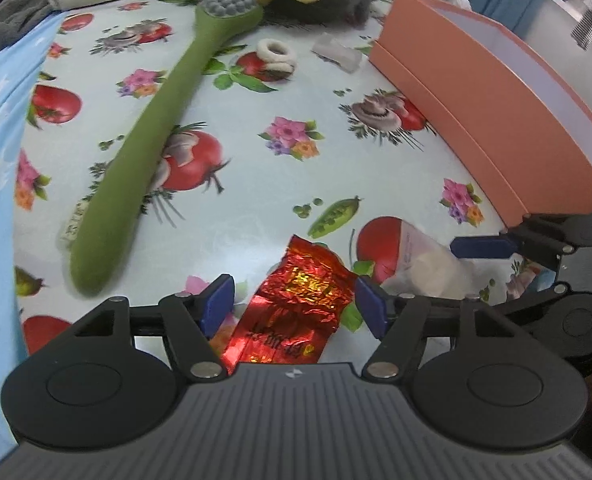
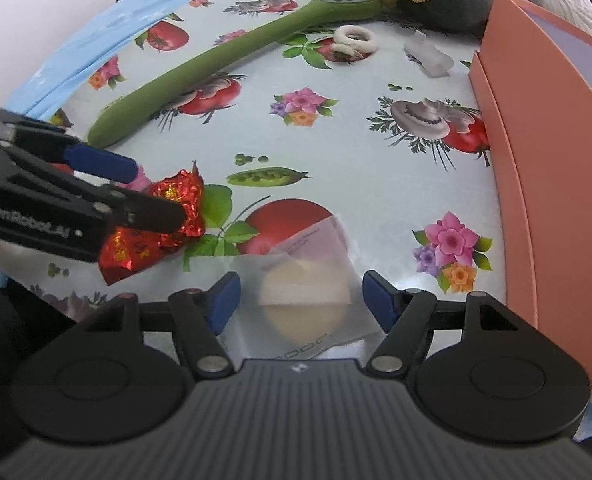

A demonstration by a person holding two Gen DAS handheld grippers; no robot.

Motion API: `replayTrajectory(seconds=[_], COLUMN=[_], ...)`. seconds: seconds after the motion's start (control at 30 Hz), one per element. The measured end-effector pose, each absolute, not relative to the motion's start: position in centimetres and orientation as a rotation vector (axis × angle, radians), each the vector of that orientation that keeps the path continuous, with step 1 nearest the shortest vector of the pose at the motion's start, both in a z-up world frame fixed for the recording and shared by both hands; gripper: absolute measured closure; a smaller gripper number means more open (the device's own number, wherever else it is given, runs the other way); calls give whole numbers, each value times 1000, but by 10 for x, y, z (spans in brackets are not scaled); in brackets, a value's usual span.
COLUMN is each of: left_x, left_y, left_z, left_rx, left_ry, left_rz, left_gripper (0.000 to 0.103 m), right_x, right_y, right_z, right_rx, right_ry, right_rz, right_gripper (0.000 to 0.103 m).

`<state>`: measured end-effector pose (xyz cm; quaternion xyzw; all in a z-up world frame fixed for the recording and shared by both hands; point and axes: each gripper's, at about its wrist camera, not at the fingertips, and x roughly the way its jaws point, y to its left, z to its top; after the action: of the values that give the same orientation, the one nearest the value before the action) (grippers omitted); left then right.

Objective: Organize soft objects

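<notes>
While poised wide over table: left gripper (image 1: 294,300) straddled red foil packet (image 1: 296,300), untouched; right gripper (image 2: 300,300), wide, straddled clear sponge pouch (image 2: 304,280).

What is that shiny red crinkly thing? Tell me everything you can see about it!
The shiny red packet looks like a small foil pouch, creased and crumpled, with gold printing and dark writing too blurred to read. It lies flat on the flowered tablecloth, at the near edge, beside a clear plastic bag holding something pale and round. The left gripper is over it with its blue pads on either side, open and not squeezing. Whether a pad brushes the foil is hard to tell.
</notes>
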<state>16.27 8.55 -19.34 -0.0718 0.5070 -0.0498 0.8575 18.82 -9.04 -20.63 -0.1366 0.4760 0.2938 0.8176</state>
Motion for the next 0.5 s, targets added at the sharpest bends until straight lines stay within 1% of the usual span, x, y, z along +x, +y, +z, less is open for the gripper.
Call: replayTrajectory(seconds=[0.1,0.13,0.17,0.23,0.4,0.5], left_x=[165,166,167,167,169,171], left_y=[80,79,78,77,73,73], left_z=[-198,-200,-201,-203,-205,-207], left_rx=[-132,-131,-133,-139,-123,-124], left_ry=[1074,1077,1082,1090,1096,1098], left_rz=[-118,-120,-127,-131,-120,-101], left_gripper=[31,31,31,31,31,31], right_x=[188,188,187,186,197,204], right_y=[-93,-93,-93,-92,-103,-109], right_z=[-208,-208,-209,-208,-205,-200], right_rx=[-276,-275,-279,-286,-217,-209], right_ry=[1019,1020,1023,1025,1054,1050], right_rz=[632,632,633,637,646,623], right_gripper=[33,37,39,47,57,59])
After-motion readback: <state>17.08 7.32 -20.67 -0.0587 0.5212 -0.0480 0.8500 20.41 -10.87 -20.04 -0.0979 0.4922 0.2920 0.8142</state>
